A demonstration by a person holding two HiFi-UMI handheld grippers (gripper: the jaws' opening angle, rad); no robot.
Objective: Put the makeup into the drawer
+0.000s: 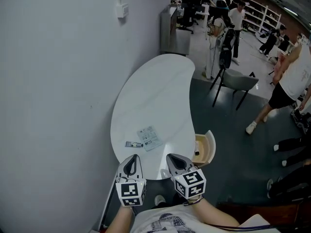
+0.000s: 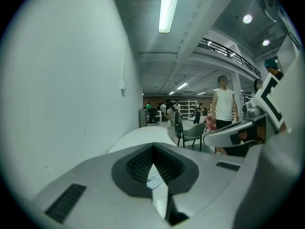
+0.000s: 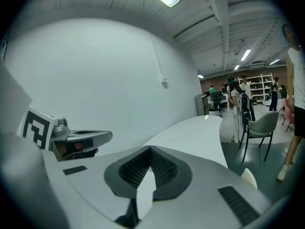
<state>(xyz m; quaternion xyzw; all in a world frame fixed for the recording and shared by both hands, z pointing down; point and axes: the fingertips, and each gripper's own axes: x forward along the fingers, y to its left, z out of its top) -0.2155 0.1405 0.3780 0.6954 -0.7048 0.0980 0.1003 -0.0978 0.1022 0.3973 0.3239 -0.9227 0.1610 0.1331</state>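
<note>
**Fingers shut and empty on both sides; makeup lies on the worktop**

The fingers of the left gripper [image 1: 133, 158] meet tip to tip with nothing between them, hanging over the near edge of the white worktop [image 1: 155, 91]. Just beyond them lies a small dark tube [image 1: 133, 144], and at its right a flat pale sachet [image 1: 149, 137]. The right gripper [image 1: 173, 159] is closed and empty as well. To its right the drawer [image 1: 208, 148] stands pulled out from under the worktop.

Nothing is picked up yet, so I judge the step in hand to be the first grasp. Either pair of fingers must part before it comes down. The tube looks the easier take, pinched across its narrow body. The sachet lies flat and may need nudging to an edge first. As the drawer is on the right, the right gripper probably has the shorter carry.

I cannot tell whether the tube and the sachet touch, and the sachet's print is too small to read. Something dark [image 1: 196, 153] sits in the drawer, but I cannot name it. The worktop hides part of the drawer. Both gripper views are mostly filled by the fingers themselves.
</note>
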